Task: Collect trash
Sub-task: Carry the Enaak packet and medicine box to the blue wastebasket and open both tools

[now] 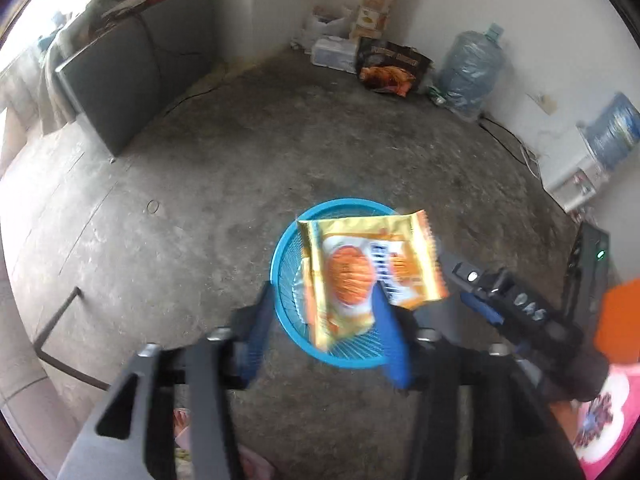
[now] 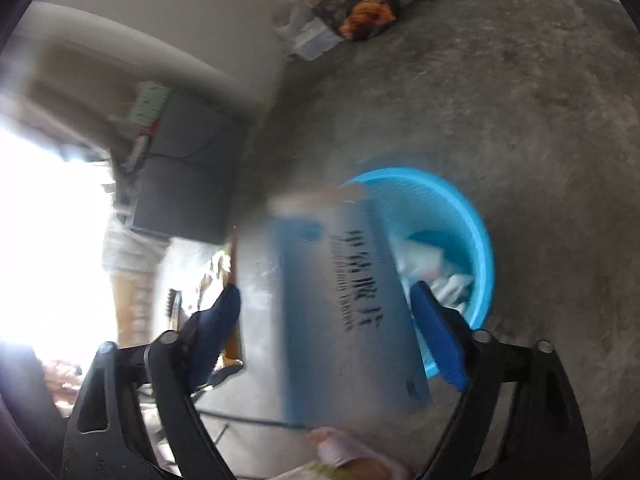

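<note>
A round blue basket [image 1: 282, 258] stands on the concrete floor, also in the right wrist view [image 2: 476, 224], with white trash inside. In the left wrist view my left gripper [image 1: 324, 320] is open; an orange and gold snack wrapper [image 1: 360, 276] hangs over the basket, touching the right finger [image 1: 394, 344], apparently loose. My right gripper [image 2: 328, 332] is open around a blurred blue carton [image 2: 348, 312] with black lettering, beside the basket; its jaws stand clear of the carton's sides. The right gripper body [image 1: 516, 312] shows at the left view's right.
A dark cabinet [image 1: 116, 80] stands at the left. A black and orange bag [image 1: 392, 66], white packages [image 1: 334, 52] and a large water bottle [image 1: 470, 70] lie along the far wall. A water dispenser [image 1: 592, 160] stands at the right. A pink package [image 1: 604, 420] sits at the lower right.
</note>
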Motion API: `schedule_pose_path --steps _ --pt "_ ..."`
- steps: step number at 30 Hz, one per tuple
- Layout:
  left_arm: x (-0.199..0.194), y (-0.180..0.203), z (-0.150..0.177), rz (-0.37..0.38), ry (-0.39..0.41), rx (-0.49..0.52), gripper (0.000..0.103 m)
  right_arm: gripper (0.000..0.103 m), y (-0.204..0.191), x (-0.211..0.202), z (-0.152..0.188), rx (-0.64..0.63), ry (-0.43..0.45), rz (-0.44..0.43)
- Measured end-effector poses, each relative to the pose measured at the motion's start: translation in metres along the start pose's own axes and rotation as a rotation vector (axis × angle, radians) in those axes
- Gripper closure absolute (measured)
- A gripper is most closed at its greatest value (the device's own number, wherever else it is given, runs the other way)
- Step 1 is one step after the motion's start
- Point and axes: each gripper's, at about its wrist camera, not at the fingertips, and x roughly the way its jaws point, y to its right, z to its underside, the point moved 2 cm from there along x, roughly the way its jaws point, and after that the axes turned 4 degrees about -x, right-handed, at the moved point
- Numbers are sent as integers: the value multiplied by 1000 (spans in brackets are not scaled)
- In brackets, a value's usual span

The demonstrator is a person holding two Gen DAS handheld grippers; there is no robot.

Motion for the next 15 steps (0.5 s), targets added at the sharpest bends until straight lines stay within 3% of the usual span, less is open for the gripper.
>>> schedule_pose_path --steps 3,9,15 --pt "-1 -4 2 9 -3 -41 48 19 13 3 7 51 -18 17" --pt "-23 -8 5 10 24 -22 45 19 31 -22 36 90 -8 10" --pt "-72 -3 16 64 56 -13 39 19 24 -60 51 34 24 1"
